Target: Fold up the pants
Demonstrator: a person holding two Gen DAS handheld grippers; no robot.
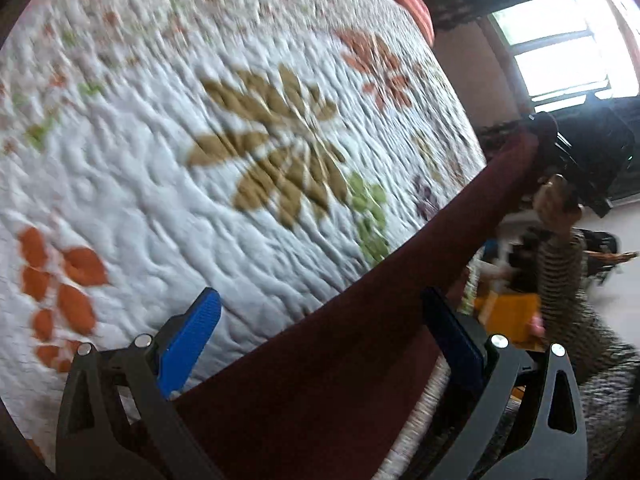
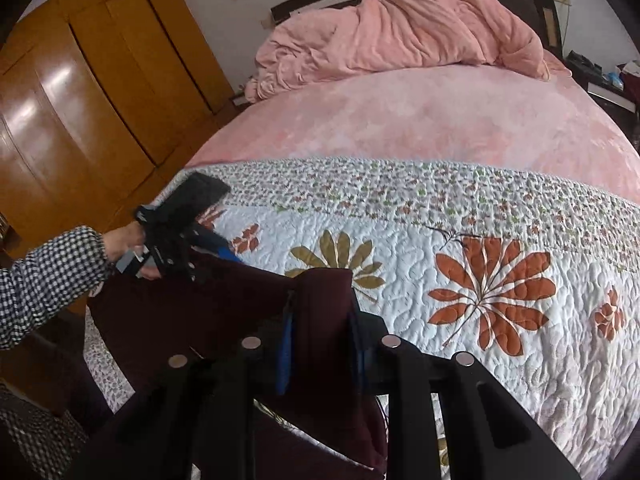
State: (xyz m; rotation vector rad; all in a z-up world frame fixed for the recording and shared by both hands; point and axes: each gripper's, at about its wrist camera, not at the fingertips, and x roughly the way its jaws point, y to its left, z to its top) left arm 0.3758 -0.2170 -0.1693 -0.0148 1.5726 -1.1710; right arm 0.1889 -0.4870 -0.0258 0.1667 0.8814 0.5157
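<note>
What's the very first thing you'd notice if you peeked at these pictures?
Probably the dark maroon pants, held up above the near edge of the bed, with the right gripper shut on one end. Then the white quilt with its big orange flower, and the rumpled pink blanket heaped by the headboard.

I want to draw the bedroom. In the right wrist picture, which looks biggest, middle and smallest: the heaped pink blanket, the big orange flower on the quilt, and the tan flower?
1. Heaped pink blanket, though it lies farthest away.
2. Big orange flower.
3. Tan flower, clearly smallest, partly hidden by the dark red pants.
</note>
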